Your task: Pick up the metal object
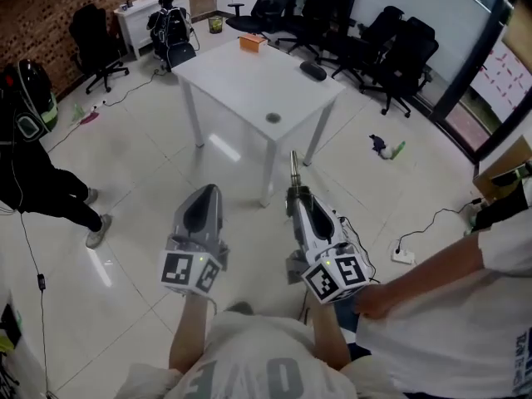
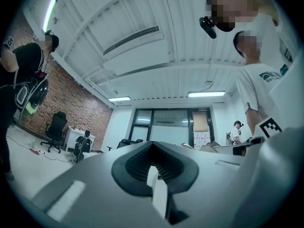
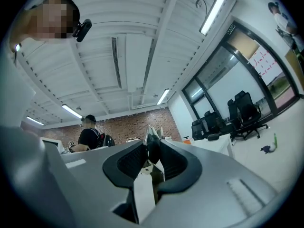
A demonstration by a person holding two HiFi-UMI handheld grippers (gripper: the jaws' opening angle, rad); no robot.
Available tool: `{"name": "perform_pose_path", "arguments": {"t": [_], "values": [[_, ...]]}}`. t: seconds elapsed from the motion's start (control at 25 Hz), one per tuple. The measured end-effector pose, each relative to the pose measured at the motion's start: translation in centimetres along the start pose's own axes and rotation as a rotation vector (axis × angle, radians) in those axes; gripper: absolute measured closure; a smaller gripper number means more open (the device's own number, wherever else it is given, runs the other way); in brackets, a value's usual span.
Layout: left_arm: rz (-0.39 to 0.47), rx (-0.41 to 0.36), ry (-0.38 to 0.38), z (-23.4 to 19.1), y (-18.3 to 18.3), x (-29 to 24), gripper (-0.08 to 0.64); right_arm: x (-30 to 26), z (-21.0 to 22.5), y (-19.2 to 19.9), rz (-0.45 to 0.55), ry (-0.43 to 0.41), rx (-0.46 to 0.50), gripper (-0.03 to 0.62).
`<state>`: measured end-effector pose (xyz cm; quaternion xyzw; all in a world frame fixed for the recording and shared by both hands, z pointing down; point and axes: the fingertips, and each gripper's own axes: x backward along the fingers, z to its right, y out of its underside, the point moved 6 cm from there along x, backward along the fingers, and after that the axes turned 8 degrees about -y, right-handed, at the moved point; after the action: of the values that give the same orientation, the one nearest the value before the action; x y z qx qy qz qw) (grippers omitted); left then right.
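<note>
The metal object [image 1: 293, 169], a thin rod-like piece, sticks forward out of my right gripper [image 1: 298, 196], which is shut on it and held in the air over the floor. In the right gripper view the metal object [image 3: 152, 145] stands upright between the closed jaws of the right gripper [image 3: 151, 161]. My left gripper [image 1: 207, 193] hangs beside it on the left, shut, with nothing between its fingers. The left gripper [image 2: 155, 183] points up toward the ceiling in its own view.
A white table [image 1: 241, 86] stands ahead with an orange box [image 1: 252, 42], a dark mouse-like thing [image 1: 313, 71] and a small round thing [image 1: 273, 118] on it. Black office chairs [image 1: 391, 44] line the back. One person [image 1: 33, 181] stands at left, another person's hand [image 1: 376, 301] is close at right.
</note>
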<state>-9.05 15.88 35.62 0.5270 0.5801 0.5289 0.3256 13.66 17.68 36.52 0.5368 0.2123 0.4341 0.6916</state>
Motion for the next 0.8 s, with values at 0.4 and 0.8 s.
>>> {"name": "perform_pose_path", "arguments": {"t": [0.4,0.8], "values": [[0.014,-0.041,0.022,0.6,-1.8,2.7,0.558,2.3,-1.4,0.1,0.015,0.053,-0.01,0.494],[0.015,-0.041,-0.007,-0.4,-2.1,4.1,0.559,2.3,-2.3,0.6,0.01,0.044,-0.008,0.494]]}}
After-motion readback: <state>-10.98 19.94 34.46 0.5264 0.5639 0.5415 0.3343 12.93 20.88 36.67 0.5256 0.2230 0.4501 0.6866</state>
